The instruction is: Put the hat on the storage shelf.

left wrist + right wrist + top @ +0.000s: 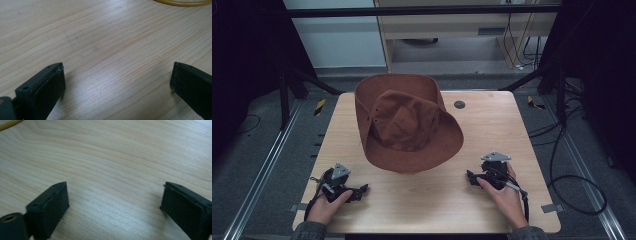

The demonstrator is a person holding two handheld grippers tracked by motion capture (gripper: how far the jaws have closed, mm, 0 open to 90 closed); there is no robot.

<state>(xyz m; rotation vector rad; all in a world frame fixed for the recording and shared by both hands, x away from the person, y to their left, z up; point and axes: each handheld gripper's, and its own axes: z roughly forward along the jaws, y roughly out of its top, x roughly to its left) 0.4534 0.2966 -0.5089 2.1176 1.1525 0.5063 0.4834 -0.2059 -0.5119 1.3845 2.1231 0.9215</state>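
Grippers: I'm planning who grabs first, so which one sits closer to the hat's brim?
Roughly tied, but the left gripper looks marginally nearer the hat; the right gripper sits slightly farther off.

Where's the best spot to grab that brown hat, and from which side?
Probably the near brim of the brown hat. It lies flat and thin at the wooden table surface, facing both hands. Either open hand-held gripper, say the right, could slide in low from the front and pinch the brim edge; the creased crown looks too bulky.
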